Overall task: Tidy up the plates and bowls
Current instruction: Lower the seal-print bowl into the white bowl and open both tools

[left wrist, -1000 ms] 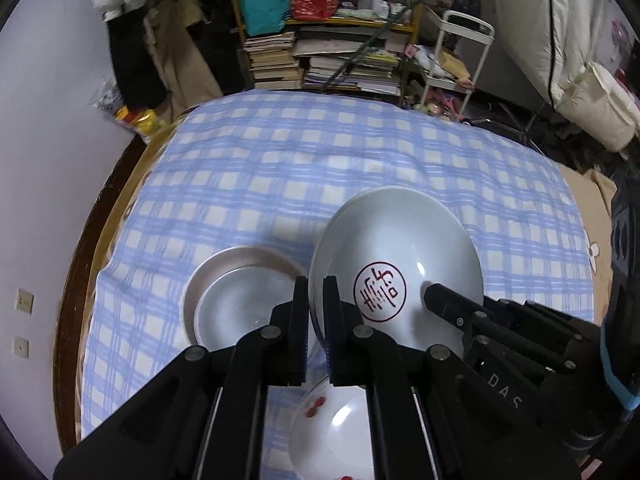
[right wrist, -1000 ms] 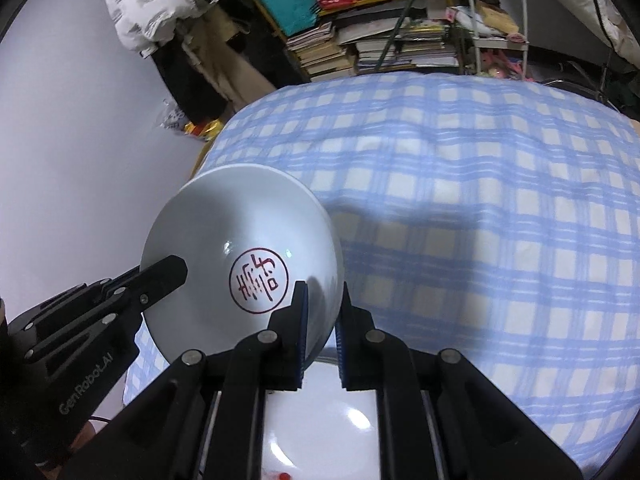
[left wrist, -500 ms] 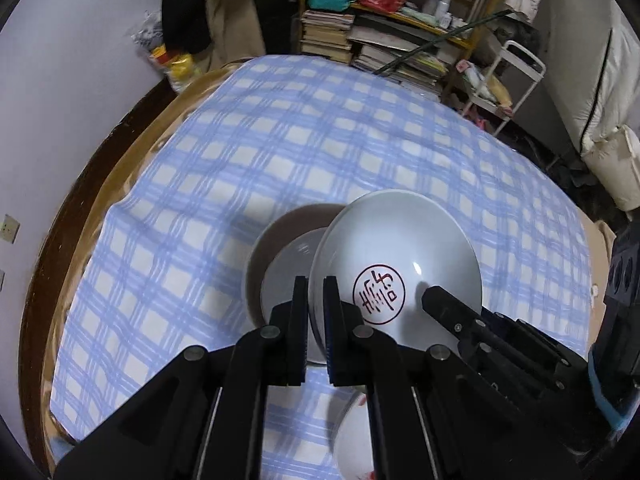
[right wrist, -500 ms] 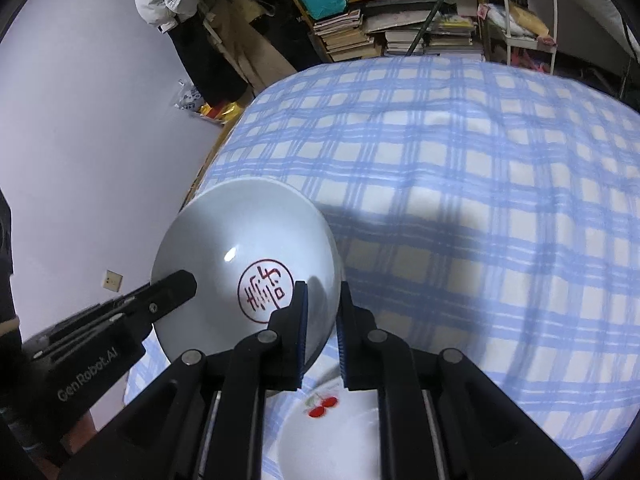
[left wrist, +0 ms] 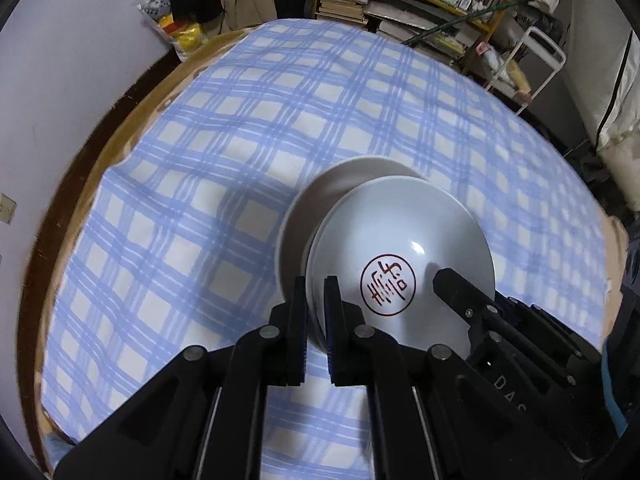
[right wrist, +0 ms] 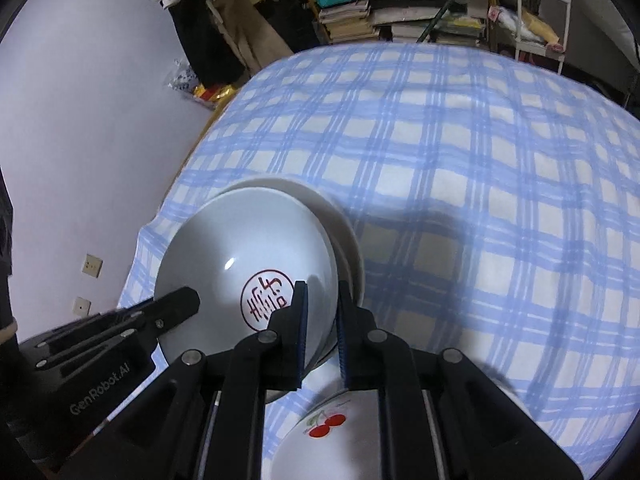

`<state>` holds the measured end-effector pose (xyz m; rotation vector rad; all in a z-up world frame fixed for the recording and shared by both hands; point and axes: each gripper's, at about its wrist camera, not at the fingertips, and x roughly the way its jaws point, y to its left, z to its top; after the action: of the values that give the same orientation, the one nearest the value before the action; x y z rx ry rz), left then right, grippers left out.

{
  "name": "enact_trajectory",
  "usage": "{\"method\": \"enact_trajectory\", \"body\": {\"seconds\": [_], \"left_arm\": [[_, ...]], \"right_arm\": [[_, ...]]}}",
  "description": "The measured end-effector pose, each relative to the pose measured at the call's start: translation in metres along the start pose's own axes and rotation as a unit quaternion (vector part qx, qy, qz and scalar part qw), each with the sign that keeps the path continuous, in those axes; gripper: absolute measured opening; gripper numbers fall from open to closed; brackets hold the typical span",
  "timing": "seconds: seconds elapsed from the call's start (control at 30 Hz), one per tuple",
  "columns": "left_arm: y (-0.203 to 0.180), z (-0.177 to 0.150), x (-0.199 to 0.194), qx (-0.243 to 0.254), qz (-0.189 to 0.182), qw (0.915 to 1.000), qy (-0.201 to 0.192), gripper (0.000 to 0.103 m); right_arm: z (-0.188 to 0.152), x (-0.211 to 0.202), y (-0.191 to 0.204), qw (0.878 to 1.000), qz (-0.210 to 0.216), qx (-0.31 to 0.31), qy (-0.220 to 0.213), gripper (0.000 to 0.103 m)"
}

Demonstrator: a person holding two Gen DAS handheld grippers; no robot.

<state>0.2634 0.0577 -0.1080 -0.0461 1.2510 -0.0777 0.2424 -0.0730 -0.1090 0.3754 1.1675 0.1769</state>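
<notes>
A: Bowl with the red seal [left wrist: 400,256] is being held by both grippers, left gripper [left wrist: 316,300] pinching its near-left rim, right gripper [right wrist: 320,312] pinching the opposite rim, fingers narrow and clamped on the wall.

B: Where is it sitting?

A: It's hanging tilted just over a second white bowl [left wrist: 320,200] on the checked cloth [left wrist: 180,200]; I can't tell if they're touching.

B: Step?

A: Looks like nesting, nearly done. Next move is calling for levelling, lowering and centring it, then both sets of fingers opening.

B: Anything nearby?

A: Cherry-print dish [right wrist: 332,436] is lying close under the right gripper, could get clipped on withdrawal. Farther off, wooden edge [left wrist: 52,216], wall, cluttered bookshelf [left wrist: 400,0], white cart [right wrist: 540,12].
</notes>
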Motion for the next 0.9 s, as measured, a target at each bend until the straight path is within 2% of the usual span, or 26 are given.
{"method": "enact_trajectory", "body": {"seconds": [0.17,0.4,0.7,0.9], "left_arm": [[0.008,0.001,0.005,-0.007,-0.007,0.9999,0.002,0.007],[0.010,0.003,0.008,0.001,-0.008,1.0000,0.001,0.007],[0.015,0.004,0.010,-0.016,-0.025,0.9996,0.005,0.007],[0.008,0.001,0.010,0.017,-0.007,0.9998,-0.002,0.008]], "right_arm": [[-0.006,0.013,0.001,1.000,0.005,0.000,0.011,0.015],[-0.004,0.016,0.003,1.000,0.009,-0.004,0.012,0.015],[-0.005,0.016,0.003,1.000,0.011,-0.002,0.015,0.016],[-0.003,0.015,0.005,1.000,0.007,-0.006,0.019,0.017]]}}
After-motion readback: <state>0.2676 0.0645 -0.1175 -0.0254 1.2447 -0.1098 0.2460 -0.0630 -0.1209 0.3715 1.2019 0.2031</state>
